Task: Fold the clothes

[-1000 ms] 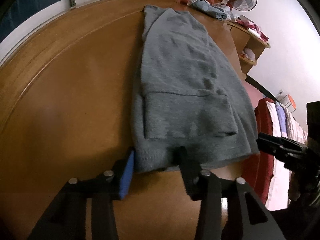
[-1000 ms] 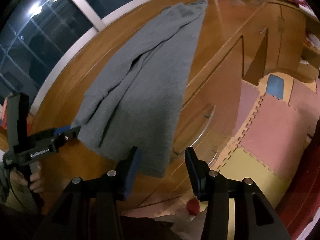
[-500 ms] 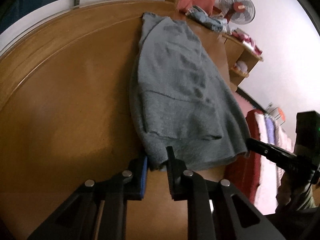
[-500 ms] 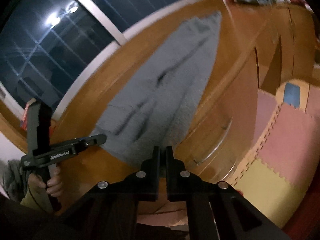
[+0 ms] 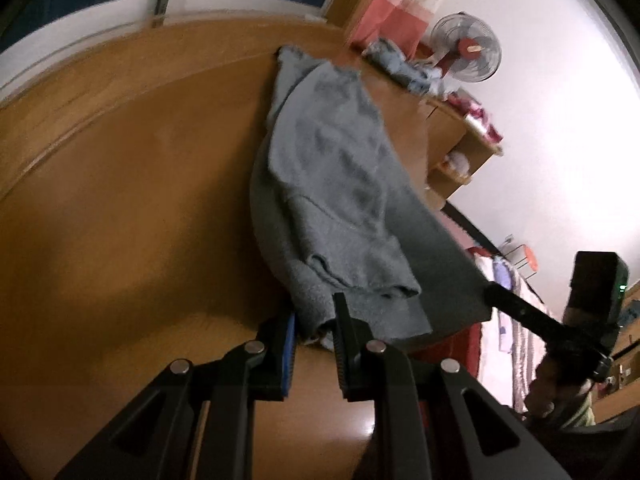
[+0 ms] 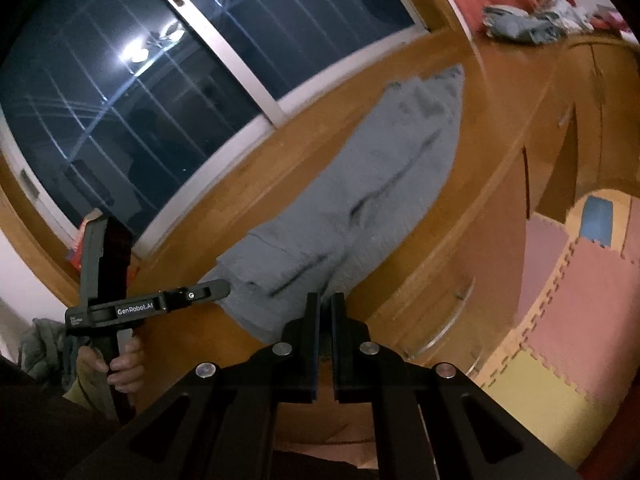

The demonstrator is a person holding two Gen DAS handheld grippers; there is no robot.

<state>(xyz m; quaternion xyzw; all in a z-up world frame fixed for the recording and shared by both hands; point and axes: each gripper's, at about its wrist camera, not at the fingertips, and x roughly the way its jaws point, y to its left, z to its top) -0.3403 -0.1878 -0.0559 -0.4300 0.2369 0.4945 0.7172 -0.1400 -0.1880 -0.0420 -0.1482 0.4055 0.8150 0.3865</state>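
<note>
Folding barely begun: left gripper (image 5: 314, 338) and right gripper (image 6: 325, 312) are each pinching, jaws nearly closed, the 6 o'clock hem corners of the long grey fleece garment (image 5: 340, 200), which is otherwise lying flat on the wooden tabletop (image 5: 140, 200).

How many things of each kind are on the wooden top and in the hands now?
Grey garment, spread out, near edge lifted: 1
Tongs, the left tongs and the right tongs, each shut on the garment's near edge: 2
Heap of bluish clothes at the far end, pieces too jumbled to count: 1
Electric fan: 1
Total: 5
</note>
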